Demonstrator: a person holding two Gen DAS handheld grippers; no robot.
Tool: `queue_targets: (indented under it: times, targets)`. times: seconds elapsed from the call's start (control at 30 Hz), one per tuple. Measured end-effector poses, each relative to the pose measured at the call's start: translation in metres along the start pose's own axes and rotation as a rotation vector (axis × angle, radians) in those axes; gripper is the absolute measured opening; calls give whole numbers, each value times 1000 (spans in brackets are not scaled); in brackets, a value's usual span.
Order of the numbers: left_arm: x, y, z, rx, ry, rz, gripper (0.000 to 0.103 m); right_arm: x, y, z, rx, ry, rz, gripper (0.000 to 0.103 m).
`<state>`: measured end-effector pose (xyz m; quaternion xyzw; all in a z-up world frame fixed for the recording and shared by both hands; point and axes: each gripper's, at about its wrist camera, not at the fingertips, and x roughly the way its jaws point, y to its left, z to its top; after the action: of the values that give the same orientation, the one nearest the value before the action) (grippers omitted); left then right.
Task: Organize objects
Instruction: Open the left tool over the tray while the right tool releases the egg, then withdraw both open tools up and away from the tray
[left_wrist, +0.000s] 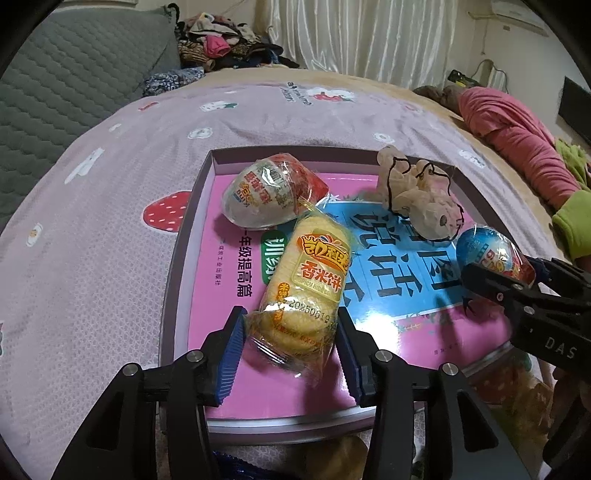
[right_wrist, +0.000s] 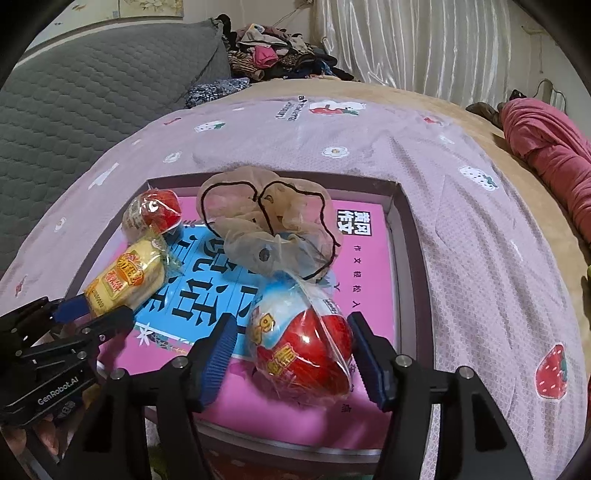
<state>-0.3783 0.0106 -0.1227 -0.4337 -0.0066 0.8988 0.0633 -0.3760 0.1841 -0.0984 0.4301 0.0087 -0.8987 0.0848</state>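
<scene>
Through the left wrist view I saw the left tool (left_wrist: 291, 345) straddling the near end of the yellow rice cracker pack (left_wrist: 306, 291), which lay inside the shallow box lid (left_wrist: 192, 236) on the bed (left_wrist: 92, 258); the pads stood just clear of the wrapper, so I read the jaws as parted, not gripping. A red-and-white toy egg (left_wrist: 275, 195) and a beige scrunchie (left_wrist: 417, 199) lay farther back in the lid. Through the right wrist view the right tool (right_wrist: 291, 354) bracketed the blue-and-red toy egg (right_wrist: 303, 347), also resting in the lid, with gaps at both pads, so it too was open and holding nothing. I judged this to be the release step. The next move calls for backing both tools straight out without snagging the wrappers.
</scene>
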Motion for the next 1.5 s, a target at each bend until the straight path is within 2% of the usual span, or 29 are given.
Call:
queue_targets:
  times: [0.17, 0.27, 0.63, 0.87, 0.93, 1.03, 1.2, 1.23, 1.27, 1.33, 1.5]
  targets:
    - [-8, 1, 2, 4, -10, 6, 62, -8, 3, 0, -21, -16, -15, 69]
    - [-20, 3, 7, 0, -41, 8, 75, -16, 6, 0, -43, -38, -50, 75]
    - [-42, 9, 11, -9, -86, 9, 80, -36, 13, 4, -62, -99, -86, 82]
    - [-65, 12, 15, -20, -137, 43, 82, -75, 30, 8, -102, -202, -89, 89]
    - [-76, 11, 14, -27, -155, 58, 83, -86, 35, 9, -113, -228, -104, 93]
    - [-91, 6, 8, -28, -173, 65, 85, -103, 40, 5, -119, -272, -151, 94]
    - [-118, 3, -9, -33, -186, 72, 86, -128, 30, -7, -47, -296, -152, 99]
    - [-124, 4, -14, -43, -191, 74, 88, -136, 28, -12, -32, -309, -143, 99]
    - [-129, 6, -19, -55, -192, 67, 94, -144, 24, -16, -13, -327, -145, 99]
    - [-138, 7, -27, -69, -194, 46, 95, -157, 19, -25, 19, -347, -146, 101]
    - [-162, 6, -35, -86, -192, 34, 95, -184, 18, -32, 25, -328, -138, 102]
